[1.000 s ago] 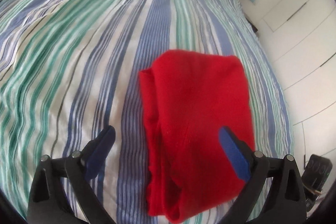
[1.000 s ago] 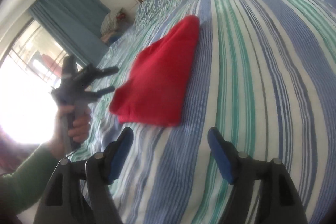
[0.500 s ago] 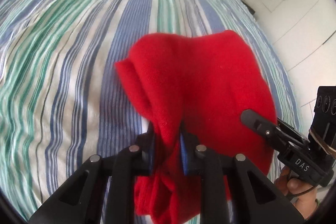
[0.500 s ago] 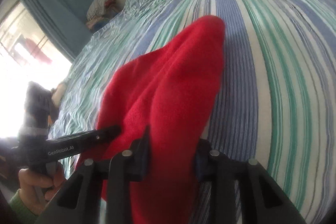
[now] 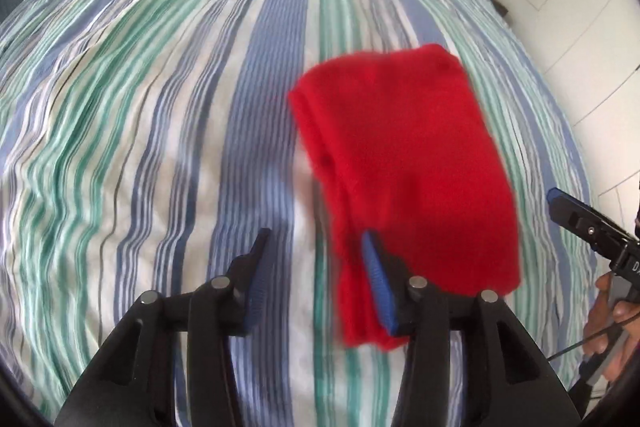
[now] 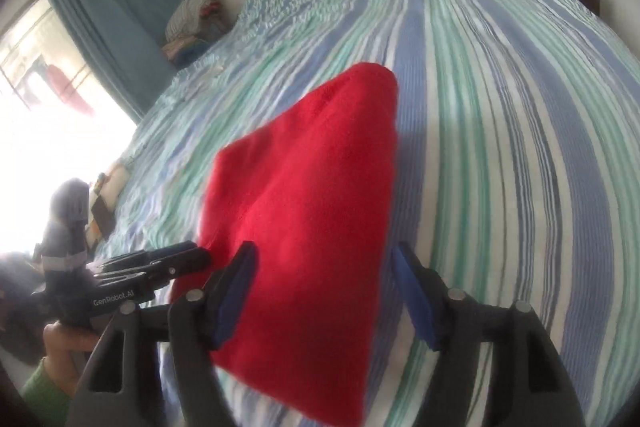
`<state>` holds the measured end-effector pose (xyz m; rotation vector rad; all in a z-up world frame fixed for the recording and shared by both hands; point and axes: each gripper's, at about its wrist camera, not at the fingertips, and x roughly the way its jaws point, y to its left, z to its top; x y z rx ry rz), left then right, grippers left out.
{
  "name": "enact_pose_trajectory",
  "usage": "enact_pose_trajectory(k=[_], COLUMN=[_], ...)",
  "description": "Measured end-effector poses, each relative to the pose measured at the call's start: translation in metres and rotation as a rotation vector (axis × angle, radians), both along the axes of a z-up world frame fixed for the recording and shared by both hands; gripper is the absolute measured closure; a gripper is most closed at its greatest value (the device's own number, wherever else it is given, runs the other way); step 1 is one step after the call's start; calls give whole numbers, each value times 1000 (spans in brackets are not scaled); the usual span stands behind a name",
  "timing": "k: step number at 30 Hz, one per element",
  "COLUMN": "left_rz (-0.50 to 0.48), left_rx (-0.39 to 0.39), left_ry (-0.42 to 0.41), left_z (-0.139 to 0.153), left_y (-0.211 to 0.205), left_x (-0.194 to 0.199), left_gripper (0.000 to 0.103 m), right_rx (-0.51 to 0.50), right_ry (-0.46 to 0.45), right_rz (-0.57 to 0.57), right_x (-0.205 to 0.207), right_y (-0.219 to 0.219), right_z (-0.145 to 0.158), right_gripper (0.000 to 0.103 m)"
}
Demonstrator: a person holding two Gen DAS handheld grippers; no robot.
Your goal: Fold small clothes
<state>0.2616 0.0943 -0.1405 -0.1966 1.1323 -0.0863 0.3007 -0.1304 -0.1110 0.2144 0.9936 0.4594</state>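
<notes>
Red garment (image 5: pixel 404 167) lay folded on striped bedsheet (image 5: pixel 160 107); left gripper (image 5: pixel 316 279) and right gripper (image 6: pixel 324 291) just opened, released, gripping nothing; best withdrawn gently, without snagging the fold.

"GenRobot.AI" in white on the left gripper (image 6: pixel 120 301), a cut-off "D" on the right gripper (image 5: pixel 592 227)

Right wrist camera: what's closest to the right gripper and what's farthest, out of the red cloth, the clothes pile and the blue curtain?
1. Red cloth, right between its open jaws.
2. Clothes pile, beside the bed's far left corner.
3. Blue curtain, farther left; close to the pile, barely rankable.
</notes>
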Motion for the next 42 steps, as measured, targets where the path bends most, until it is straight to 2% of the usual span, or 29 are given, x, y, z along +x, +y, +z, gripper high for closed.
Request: enact_pose_trajectory(k=[1, 2, 3, 5, 8, 12, 15, 19, 26, 29, 32, 37, 42], left_rz=[8, 17, 24, 41, 39, 56, 72, 94, 70, 50, 25, 42, 49], left_rx=[34, 69, 108, 198, 293, 312, 337, 418, 365, 364, 312, 335, 350], left_ry=[-6, -21, -46, -113, -175, -178, -215, -270, -289, -257, -228, -254, -265], left_z=[-3, -3, -1, 9, 23, 42, 61, 82, 101, 102, 102, 112, 119], left_y=[1, -1, -4, -14, -33, -49, -56, -60, -64, -69, -70, -76, -79], left_x=[-18, -37, -55, -88, -118, -129, -146, -163, -179, -184, -188, -198, -205], left_gripper=[52, 39, 22, 3, 2, 2, 2, 2, 2, 2, 2, 0, 0], right_rx=[-26, -53, -80, -105, -133, -204, -259, -314, -347, -337, -348, -319, -340], right_ry=[14, 23, 30, 46, 70, 57, 26, -23, -62, -80, -94, -127, -155], right_rz=[4, 6, 2, -12, -60, -125, -133, -110, -108, -106, -99, -91, -88], right_x=[-14, -31, -49, -88, -141, -193, -215, -230, -238, -242, -246, -252, -256], right_y=[-8, -16, -24, -40, -59, -65, -62, -54, -37, -31, -25, -19, -15], right_z=[-12, -22, -31, -47, -63, -60, -48, -28, 5, 21, 37, 62, 74], right_gripper=[34, 33, 30, 23, 16, 6, 2, 2, 1, 1, 1, 1, 1])
